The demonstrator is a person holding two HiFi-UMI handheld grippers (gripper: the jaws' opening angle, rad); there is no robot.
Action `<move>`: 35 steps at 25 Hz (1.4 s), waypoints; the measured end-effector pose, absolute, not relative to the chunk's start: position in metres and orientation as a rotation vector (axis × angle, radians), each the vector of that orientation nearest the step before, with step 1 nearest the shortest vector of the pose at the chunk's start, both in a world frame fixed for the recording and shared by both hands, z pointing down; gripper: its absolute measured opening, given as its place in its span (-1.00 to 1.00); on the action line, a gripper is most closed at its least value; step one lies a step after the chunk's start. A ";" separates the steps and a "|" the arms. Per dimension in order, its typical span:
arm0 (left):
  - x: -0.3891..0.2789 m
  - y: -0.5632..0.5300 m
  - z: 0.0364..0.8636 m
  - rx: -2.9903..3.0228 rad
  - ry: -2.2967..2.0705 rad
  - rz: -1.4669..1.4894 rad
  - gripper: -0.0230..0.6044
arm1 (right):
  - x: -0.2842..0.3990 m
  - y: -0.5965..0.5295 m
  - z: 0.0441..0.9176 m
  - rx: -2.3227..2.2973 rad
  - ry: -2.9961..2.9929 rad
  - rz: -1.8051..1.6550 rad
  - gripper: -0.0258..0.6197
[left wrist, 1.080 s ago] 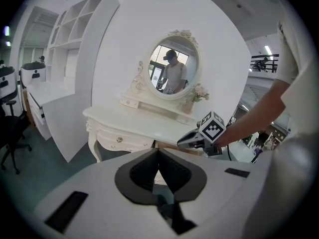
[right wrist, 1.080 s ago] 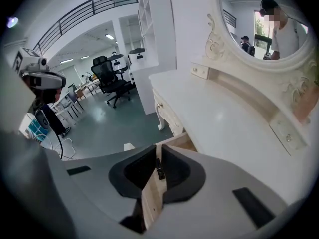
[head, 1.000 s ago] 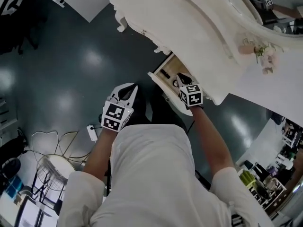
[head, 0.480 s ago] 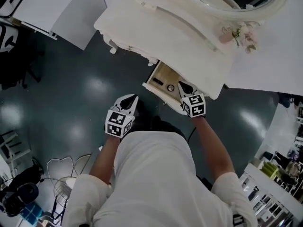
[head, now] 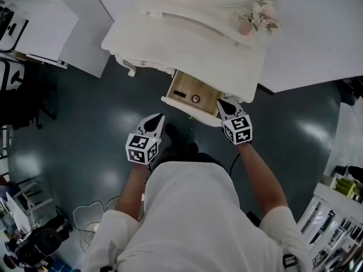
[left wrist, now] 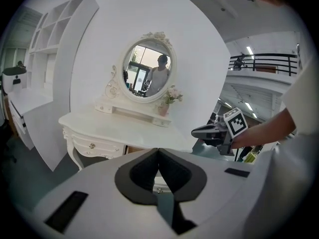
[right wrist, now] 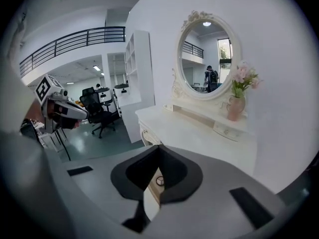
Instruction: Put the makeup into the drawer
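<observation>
White dressing table [head: 187, 44] on dark glossy floor [head: 85, 129], viewed from above. At rear of top, oval mirror [left wrist: 147, 66] above low raised shelf [left wrist: 134, 114]; toward right end of top, near mirror, pink vase of flowers [head: 249, 22]. Below front edge, drawer [head: 190, 107] pulled out, wooden bottom exposed. Inside, small dark oblong item [head: 179, 94] at left and small round item [head: 195, 99] near it, not touching.

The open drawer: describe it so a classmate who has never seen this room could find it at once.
Find the white dressing table with the oval mirror. Under its front edge, one drawer is pulled out towards the person. Unlike the closed white drawers beside it, it shows a pale wooden inside holding a round item and a dark stick.
</observation>
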State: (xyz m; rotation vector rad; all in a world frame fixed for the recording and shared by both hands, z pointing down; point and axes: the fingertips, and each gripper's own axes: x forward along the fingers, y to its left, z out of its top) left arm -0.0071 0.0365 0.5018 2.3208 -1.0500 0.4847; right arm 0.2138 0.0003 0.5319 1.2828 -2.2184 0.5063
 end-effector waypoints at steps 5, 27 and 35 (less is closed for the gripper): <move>0.011 0.070 0.484 2.335 -1.074 0.475 -0.87 | 0.242 0.042 0.511 1.324 -2.244 0.473 -0.83; -0.015 0.132 0.441 2.388 -1.141 0.410 -0.87 | 0.274 0.116 0.483 1.511 -2.235 0.406 -0.83; -0.046 0.098 0.420 2.488 -1.074 0.399 -0.87 | 0.271 0.110 0.446 1.657 -2.155 0.351 -0.83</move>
